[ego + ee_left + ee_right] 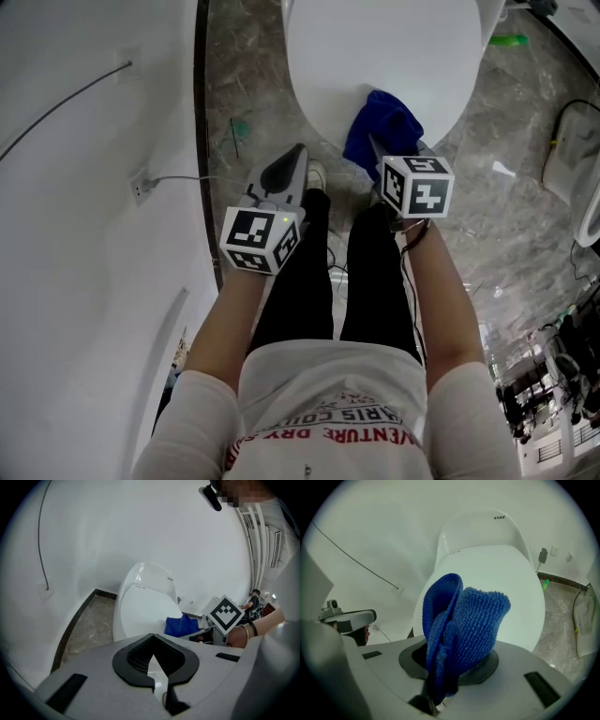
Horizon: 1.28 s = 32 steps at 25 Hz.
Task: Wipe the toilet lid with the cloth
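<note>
The white toilet lid [384,56] is closed, straight ahead of me. A blue cloth [380,127] hangs bunched over the lid's near edge, and my right gripper [375,150] is shut on it. In the right gripper view the cloth [459,634] stands up folded out of the jaws and covers them, with the lid [497,578] behind. My left gripper [291,164] is held left of the toilet over the floor, jaws shut with nothing in them. Its own view shows the lid [140,613], the cloth [180,625] and the right gripper's marker cube [227,613].
A curved white wall [84,216] with a cable and a socket runs down the left. Grey marble floor [239,103] surrounds the toilet. A green item [509,40] lies on the floor at the far right. My own legs and feet stand just before the bowl.
</note>
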Available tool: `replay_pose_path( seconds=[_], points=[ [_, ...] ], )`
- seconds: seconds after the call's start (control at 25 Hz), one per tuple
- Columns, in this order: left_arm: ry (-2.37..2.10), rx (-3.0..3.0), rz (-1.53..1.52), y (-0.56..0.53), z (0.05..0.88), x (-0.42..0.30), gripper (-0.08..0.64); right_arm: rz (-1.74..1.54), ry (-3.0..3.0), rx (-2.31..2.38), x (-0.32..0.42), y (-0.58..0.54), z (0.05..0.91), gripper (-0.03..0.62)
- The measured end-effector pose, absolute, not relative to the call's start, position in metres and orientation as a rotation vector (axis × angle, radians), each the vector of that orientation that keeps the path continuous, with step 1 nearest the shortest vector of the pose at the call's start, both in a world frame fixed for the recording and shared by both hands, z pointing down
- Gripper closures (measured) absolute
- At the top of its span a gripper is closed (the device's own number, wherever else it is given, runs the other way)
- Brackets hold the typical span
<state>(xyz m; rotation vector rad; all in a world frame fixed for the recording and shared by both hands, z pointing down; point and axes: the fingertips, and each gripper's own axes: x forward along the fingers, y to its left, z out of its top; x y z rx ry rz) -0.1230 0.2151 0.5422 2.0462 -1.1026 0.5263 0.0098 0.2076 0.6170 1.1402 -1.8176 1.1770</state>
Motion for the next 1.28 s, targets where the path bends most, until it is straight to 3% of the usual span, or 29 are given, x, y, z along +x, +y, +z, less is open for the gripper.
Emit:
replay_pose_path(
  seconds=[0.84, 1.08, 1.28],
  points=[
    [-1.111, 2.05, 0.595, 0.25, 0.548, 0.007, 0.554, 1.128, -1.695, 1.179, 0.187, 0.257, 0.636, 0.499],
    [-1.129, 2.038, 0.584, 0.252, 0.541, 0.028, 0.554, 1.161, -1.735, 1.242, 0.211, 0.255, 0.608, 0.499],
    [-1.176, 2.083, 0.578, 0.243, 0.485, 0.031, 0.554, 1.187, -1.807, 1.344, 0.214, 0.24, 0.546, 0.499]
  ],
)
